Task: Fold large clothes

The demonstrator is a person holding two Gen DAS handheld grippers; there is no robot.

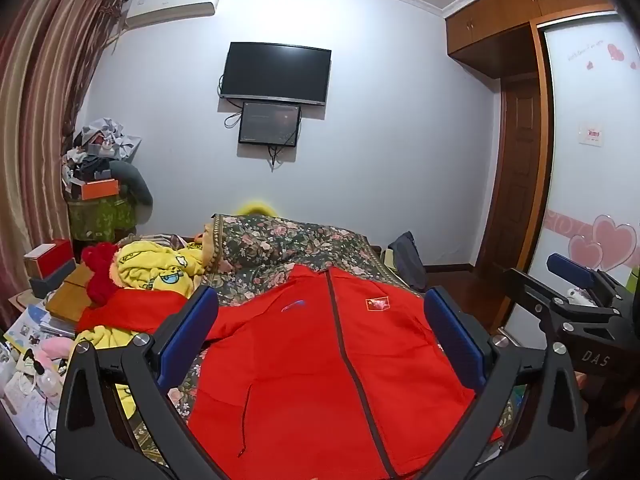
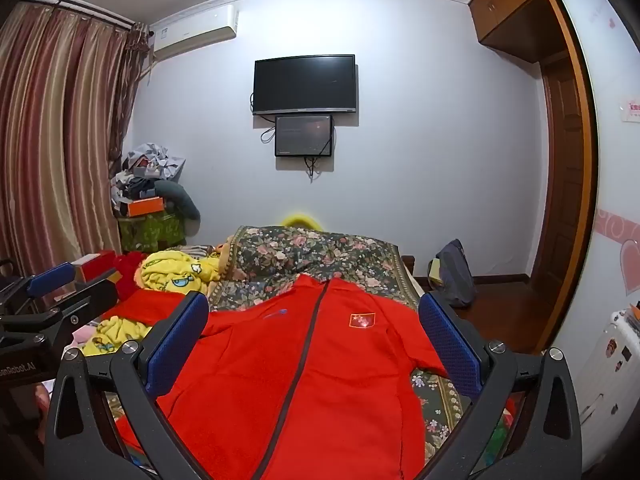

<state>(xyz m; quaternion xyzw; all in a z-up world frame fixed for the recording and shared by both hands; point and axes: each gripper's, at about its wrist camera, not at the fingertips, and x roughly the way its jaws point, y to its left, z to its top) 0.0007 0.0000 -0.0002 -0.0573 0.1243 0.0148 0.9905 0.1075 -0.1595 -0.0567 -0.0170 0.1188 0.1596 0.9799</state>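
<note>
Two grippers up, jaws wide, nothing in either one.
The red jacket [image 1: 320, 360] lies zipped and face-up on the floral bedspread [image 1: 280, 248], collar toward the far wall. The left gripper [image 1: 320, 344] and the right gripper [image 2: 312, 344] hang side by side above its lower half, blue pads [image 2: 448, 344] spread apart, a yellow blanket [image 1: 160, 268] heaped beside the sleeve.

A TV [image 1: 276, 73] hangs on the wall beyond the fingers, a small screen [image 1: 269, 123] just below it. Left of the fingers lie a yellow blanket [image 1: 160, 266] and curtains [image 1: 40, 120]; right, a wardrobe [image 1: 520, 20].
</note>
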